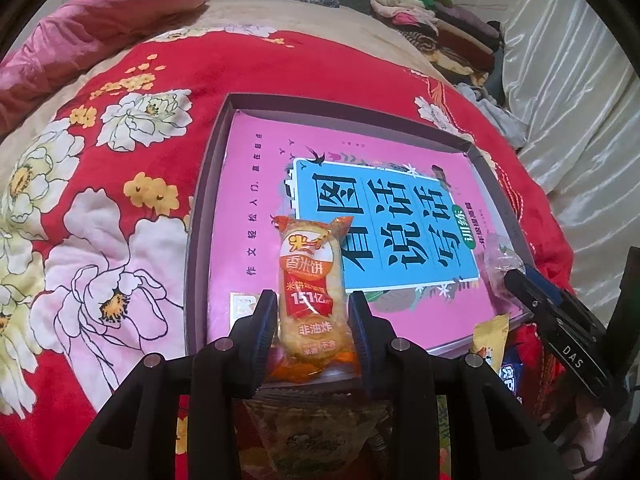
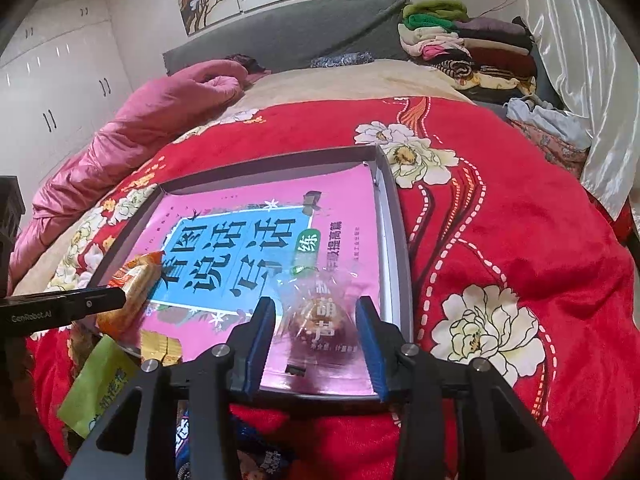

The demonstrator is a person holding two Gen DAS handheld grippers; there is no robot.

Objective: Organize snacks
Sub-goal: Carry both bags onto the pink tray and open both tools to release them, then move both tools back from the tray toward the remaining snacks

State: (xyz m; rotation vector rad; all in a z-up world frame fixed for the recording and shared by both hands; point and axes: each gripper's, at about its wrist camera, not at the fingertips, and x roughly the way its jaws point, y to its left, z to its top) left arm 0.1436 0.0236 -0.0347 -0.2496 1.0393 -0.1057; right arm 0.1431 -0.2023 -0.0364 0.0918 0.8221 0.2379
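My left gripper is shut on an orange rice cracker packet and holds it over the near left part of a shallow grey box. A pink book lies in the box. The packet also shows in the right wrist view. My right gripper is shut on a clear-wrapped dark candy over the box's near right corner; it shows in the left wrist view too.
The box sits on a red flowered quilt. Loose snack packets lie at the box's near edge: a yellow one, a green one, a gold one. Folded clothes are stacked at the far right.
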